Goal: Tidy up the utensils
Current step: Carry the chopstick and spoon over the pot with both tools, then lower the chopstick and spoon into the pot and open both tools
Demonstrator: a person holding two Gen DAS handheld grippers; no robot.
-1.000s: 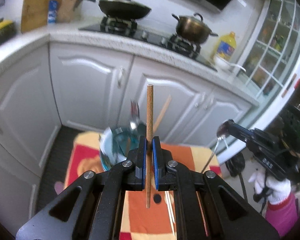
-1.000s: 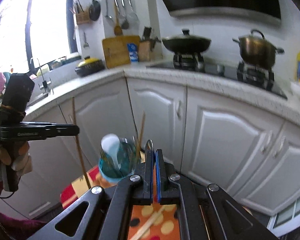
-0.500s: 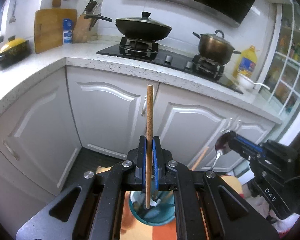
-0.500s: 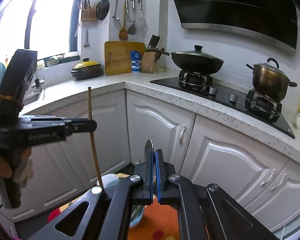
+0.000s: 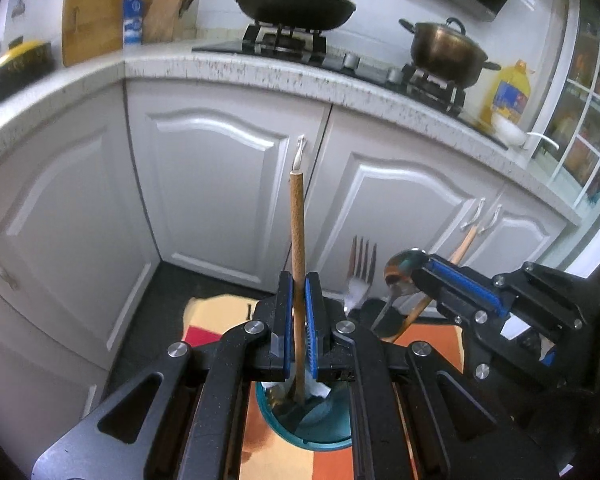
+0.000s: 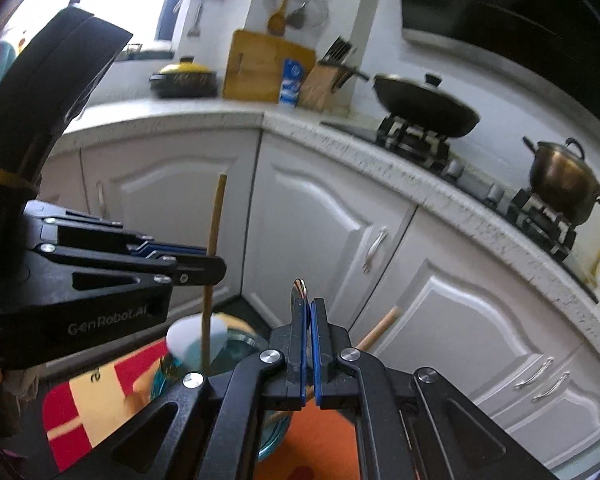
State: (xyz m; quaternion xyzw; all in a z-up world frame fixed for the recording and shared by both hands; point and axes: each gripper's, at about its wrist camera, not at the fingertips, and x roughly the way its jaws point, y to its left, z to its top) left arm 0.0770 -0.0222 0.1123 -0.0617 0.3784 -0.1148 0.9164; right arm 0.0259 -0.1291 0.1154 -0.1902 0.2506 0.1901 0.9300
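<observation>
My left gripper (image 5: 299, 280) is shut on a wooden chopstick (image 5: 297, 220) that stands upright. Its lower end reaches into the teal cup (image 5: 312, 436) just below the jaws. A fork (image 5: 362, 260) and a wooden handle (image 5: 463, 242) stick up from the cup. My right gripper (image 6: 309, 304) is shut on a metal spoon (image 6: 300, 286), seen edge-on above its pads. From the left wrist view the right gripper (image 5: 422, 266) comes in from the right with the spoon (image 5: 404, 266) bowl-up beside the fork. The right wrist view shows the left gripper (image 6: 216, 264), the chopstick (image 6: 216, 216) and the cup (image 6: 168, 376).
The cup stands on a table with an orange, yellow and red cloth (image 5: 208, 316). White lower cabinets (image 5: 220, 184) close off the far side. On the counter above are a wok (image 5: 294, 4), a pot (image 5: 446, 54), an oil bottle (image 5: 510, 90) and a cutting board (image 5: 100, 16).
Both grippers have come down and closer to the cup. The chopstick's lower end now sits in the cup mouth. The right gripper with the spoon has rolled and drawn near the left one.
</observation>
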